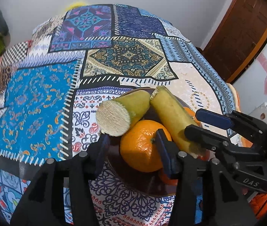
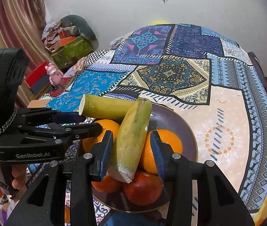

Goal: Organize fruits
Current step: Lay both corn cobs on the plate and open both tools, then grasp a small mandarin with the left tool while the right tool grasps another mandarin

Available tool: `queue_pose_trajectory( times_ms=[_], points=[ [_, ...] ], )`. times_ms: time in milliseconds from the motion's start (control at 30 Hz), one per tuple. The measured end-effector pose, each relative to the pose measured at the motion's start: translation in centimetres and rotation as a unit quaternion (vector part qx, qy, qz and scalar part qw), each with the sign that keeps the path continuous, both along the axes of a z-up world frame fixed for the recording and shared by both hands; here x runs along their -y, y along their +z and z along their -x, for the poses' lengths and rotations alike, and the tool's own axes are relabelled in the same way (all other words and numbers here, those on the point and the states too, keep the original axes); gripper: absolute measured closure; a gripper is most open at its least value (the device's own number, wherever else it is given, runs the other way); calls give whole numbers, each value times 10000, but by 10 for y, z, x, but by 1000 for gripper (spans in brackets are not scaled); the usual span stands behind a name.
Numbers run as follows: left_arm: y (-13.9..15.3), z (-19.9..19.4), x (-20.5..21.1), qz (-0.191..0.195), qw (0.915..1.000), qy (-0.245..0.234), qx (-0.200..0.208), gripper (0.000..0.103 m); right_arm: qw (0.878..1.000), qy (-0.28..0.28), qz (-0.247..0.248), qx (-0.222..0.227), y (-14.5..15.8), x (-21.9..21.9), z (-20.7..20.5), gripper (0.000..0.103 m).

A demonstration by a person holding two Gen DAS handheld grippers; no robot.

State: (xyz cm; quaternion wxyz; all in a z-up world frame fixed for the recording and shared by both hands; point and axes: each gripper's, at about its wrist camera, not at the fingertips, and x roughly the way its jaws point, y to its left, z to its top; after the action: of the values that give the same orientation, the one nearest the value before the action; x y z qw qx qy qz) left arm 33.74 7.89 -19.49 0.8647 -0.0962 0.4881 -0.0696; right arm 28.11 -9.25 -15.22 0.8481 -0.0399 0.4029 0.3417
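A dark brown plate [image 2: 180, 124] on the patterned tablecloth holds several oranges and two yellow-green cane pieces. My right gripper [image 2: 131, 152] is open, its jaws on either side of the nearer cane piece [image 2: 131, 137], which leans on an orange [image 2: 169, 141]; the left pad looks close to it. The second cane piece [image 2: 105, 107] lies across the plate's far left rim. My left gripper [image 1: 133, 150] is open, with a large orange [image 1: 141, 146] between its jaws. The cane pieces [image 1: 122, 111] [image 1: 173, 116] lie above it. The right gripper [image 1: 205, 126] shows in the left wrist view.
The table [image 2: 227, 113] is covered by a patchwork cloth. A pink toy [image 2: 54, 75], red and green boxes [image 2: 71, 49] and a curtain [image 2: 11, 28] stand beyond its left edge. A wooden door [image 1: 242, 30] is at the right.
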Motion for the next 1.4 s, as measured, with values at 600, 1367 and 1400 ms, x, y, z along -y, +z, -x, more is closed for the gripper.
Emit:
queue_pose_trajectory(
  times_ms=[600,1367,1400],
  points=[
    [47,56,16,-391,9975,-37,587,51,9992,-230,-91,320,36,34,32,64],
    [34,154,43,-522,9971,164,520,41,9987,-491,23,-150,7,90,121,60],
    [28,156,44,-537,9973,167,465,41,9985,-488,69,-222,0,89,122,60]
  ],
)
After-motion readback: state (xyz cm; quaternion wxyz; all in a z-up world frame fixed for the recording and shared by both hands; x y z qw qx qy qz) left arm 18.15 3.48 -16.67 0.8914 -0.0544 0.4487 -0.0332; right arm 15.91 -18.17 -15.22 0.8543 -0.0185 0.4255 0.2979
